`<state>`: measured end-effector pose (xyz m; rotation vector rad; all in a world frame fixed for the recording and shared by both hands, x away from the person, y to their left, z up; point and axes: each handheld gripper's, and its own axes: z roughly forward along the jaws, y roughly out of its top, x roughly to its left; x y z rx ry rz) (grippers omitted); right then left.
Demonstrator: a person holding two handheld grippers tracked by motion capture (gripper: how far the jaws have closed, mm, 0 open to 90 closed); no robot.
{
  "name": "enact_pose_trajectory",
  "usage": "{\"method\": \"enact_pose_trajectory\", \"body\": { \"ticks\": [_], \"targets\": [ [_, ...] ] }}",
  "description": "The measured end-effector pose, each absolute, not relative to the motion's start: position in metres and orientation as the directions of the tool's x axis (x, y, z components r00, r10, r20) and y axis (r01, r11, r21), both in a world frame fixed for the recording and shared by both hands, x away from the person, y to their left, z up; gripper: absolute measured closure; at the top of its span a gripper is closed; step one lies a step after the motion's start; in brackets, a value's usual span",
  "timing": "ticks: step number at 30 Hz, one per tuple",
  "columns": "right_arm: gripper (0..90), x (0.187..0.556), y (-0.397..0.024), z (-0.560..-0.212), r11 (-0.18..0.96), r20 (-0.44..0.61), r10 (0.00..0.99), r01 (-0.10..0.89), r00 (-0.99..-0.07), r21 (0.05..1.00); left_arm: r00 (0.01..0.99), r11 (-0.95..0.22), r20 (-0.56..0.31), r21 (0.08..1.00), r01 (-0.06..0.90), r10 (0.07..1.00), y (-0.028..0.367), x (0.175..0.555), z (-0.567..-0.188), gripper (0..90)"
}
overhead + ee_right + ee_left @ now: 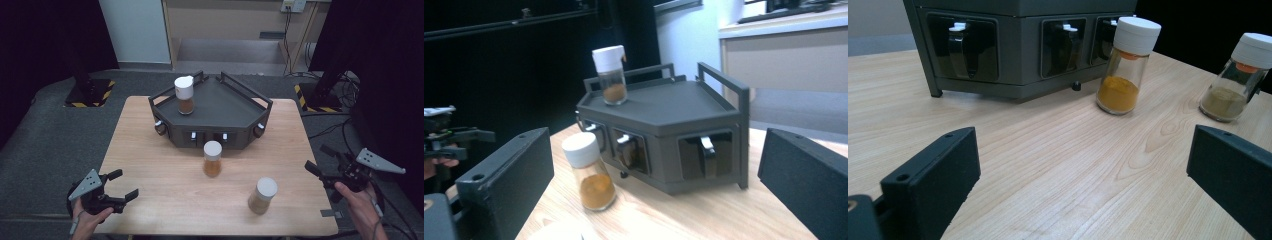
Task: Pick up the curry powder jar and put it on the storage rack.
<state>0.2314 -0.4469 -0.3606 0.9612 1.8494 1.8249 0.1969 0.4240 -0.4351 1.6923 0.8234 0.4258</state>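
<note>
Black left gripper [119,185] and right gripper [321,160] sit low at the wooden table's [150,165] corners, jaws spread wide, near round glass jars [212,158].

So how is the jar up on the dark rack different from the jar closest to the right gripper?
The jar on the rack stands high on the rack's top shelf; the near jar stands on the table. The jar on the rack holds reddish-brown powder; the near jar's powder is duller and greenish-brown. Both are clear, upright and white-capped.

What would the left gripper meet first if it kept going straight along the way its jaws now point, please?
Probably the jar of orange powder: it stands just right of centre ahead of the open left gripper, in front of the dark rack. Depth is uncertain.
</note>
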Motion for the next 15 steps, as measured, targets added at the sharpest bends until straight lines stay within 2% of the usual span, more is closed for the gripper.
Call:
{"method": "enact_pose_trajectory", "body": {
  "ticks": [15],
  "targets": [
    [1.1, 0.275, -0.431, -0.309, 0.069, 0.105, 0.62, 0.187, -0.778, 0.98, 0.689, -0.109, -0.139, 0.946, 0.304, 0.711, 0.423, 0.198, -0.435, 0.0]
  ]
}}
